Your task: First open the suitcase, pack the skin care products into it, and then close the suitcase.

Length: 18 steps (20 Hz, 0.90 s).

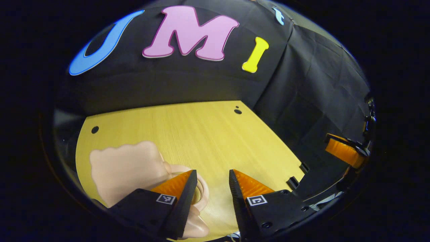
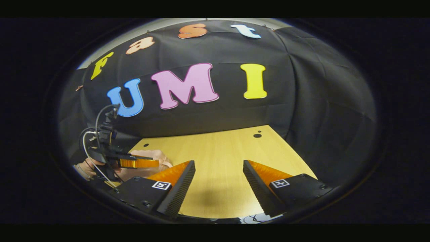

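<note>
Left gripper view: pink suitcase (image 1: 134,171) lying on wooden table (image 1: 208,134), at table's left part. Left gripper (image 1: 212,178) hovering over table, jaws spread moderately, gripping nothing; left finger overlapping suitcase's right edge.

Right gripper view: right gripper (image 2: 218,166) hovering over table, jaws spread wide, gripping nothing. Suitcase sitting at table's left edge.

The tabletop (image 1: 215,134) was a pale yellow wood-grain board with small dark round holes near its far edge and dark notches along its right edge in the left gripper view. On its near left part lay a soft, peach-coloured pouch-like thing (image 1: 129,169) with a rounded loop at its near end; what it was could not be told. In the right gripper view the same tabletop (image 2: 221,158) ran back to the black cloth wall.
</note>
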Each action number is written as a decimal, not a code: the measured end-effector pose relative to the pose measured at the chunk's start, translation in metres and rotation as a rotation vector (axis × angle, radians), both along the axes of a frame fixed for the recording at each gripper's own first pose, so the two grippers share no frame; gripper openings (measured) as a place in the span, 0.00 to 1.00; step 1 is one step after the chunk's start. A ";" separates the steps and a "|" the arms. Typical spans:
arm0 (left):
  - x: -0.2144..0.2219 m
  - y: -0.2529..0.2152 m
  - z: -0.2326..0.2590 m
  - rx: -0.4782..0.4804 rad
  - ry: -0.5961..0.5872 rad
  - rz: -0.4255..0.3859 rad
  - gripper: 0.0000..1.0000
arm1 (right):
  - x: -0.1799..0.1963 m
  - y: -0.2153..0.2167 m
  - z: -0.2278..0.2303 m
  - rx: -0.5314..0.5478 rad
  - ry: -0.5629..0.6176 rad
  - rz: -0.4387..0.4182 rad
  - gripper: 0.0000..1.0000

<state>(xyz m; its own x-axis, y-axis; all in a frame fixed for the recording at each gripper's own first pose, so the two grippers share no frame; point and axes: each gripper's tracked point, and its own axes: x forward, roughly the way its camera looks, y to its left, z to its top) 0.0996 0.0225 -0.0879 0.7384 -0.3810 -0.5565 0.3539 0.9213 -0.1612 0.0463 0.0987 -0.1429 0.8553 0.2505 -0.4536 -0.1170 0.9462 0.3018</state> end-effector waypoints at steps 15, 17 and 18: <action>-0.071 0.034 0.266 0.100 -0.829 0.429 0.91 | 0.079 0.024 0.197 -0.124 -0.587 -0.032 0.98; -0.084 0.040 0.280 0.121 -0.855 0.488 0.94 | 0.078 0.030 0.198 -0.073 -0.579 -0.005 0.97; -0.089 0.043 0.284 0.123 -0.864 0.512 0.94 | 0.080 0.026 0.195 -0.067 -0.575 -0.007 0.96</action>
